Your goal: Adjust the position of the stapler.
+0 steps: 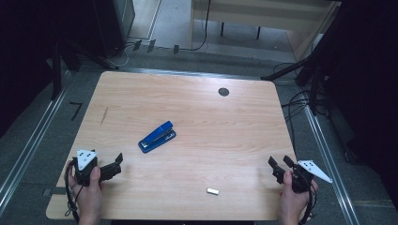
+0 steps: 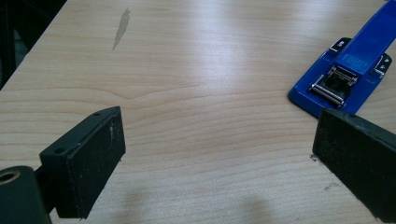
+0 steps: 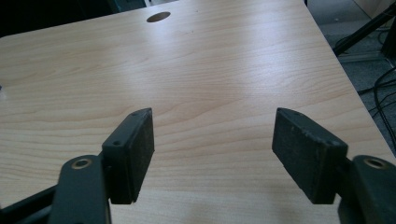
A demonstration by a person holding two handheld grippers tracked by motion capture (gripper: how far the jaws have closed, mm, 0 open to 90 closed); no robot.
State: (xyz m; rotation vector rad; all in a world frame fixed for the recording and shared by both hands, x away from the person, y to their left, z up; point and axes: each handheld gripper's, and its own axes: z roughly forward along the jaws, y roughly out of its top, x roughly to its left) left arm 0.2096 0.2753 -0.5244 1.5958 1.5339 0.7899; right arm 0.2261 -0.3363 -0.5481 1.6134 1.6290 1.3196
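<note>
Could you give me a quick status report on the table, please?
Left gripper open, right gripper open, both empty. Blue stapler untouched mid-table. Small white piece near front edge, not in the way.

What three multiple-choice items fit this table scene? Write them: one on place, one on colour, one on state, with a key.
1. Where does the stapler lie?
A. Mid-table, nearer the left gripper
B. Beside the right gripper
C. On the floor

2. What colour is the stapler?
A. Red
B. Blue
C. Green

3. How do both grippers' jaws stand?
A. Shut on the stapler
B. Shut empty
C. Open, holding nothing

Key: 1 A, it sits left of the table's centre; 2 B, its body is blue; 3 C, bare wood shows between each pair of jaws.
</note>
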